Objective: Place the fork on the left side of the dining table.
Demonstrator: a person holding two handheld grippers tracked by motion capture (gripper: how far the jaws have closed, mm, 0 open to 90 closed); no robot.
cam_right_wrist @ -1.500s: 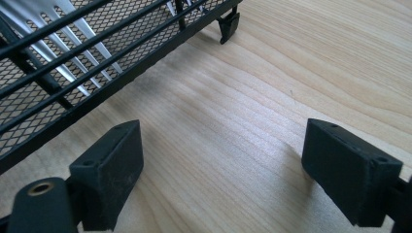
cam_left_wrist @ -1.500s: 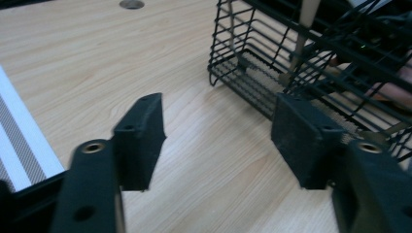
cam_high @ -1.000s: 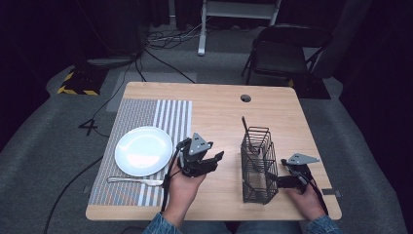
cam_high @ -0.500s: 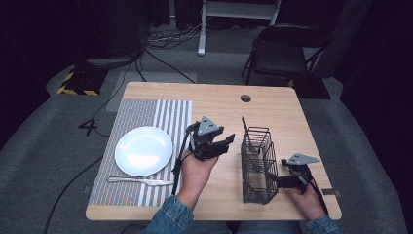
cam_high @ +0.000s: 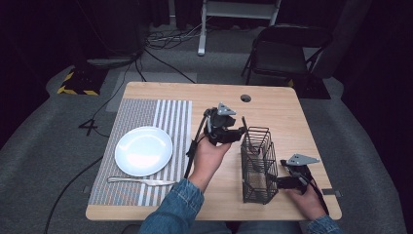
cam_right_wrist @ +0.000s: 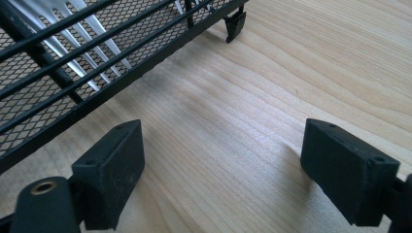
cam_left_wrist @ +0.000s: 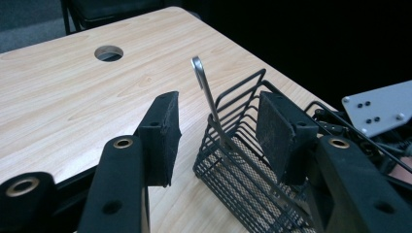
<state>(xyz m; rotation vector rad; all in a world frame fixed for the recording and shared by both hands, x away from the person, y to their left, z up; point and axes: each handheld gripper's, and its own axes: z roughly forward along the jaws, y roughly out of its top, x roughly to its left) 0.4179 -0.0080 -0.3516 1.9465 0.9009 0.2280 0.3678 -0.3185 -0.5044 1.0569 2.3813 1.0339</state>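
Note:
A black wire basket (cam_high: 256,165) stands on the wooden table (cam_high: 282,112), and a metal utensil handle (cam_high: 245,125) sticks up from its far end. My left gripper (cam_high: 236,132) hovers just left of that end. In the left gripper view its jaws (cam_left_wrist: 217,111) are open, with the handle (cam_left_wrist: 203,85) and basket (cam_left_wrist: 243,165) a little beyond them. My right gripper (cam_high: 276,181) rests low by the basket's right side. It is open (cam_right_wrist: 226,141) over bare wood. Fork tines (cam_right_wrist: 73,39) lie inside the basket mesh.
A white plate (cam_high: 143,150) sits on a striped placemat (cam_high: 146,109) at the left, with a table knife (cam_high: 141,181) in front of it. A cable hole (cam_high: 246,98) is near the table's far edge. A chair (cam_high: 287,53) stands beyond the table.
My left gripper has moved away from the near edge and to the right, rising a little, up to the basket's far end. The right gripper has stayed in place.

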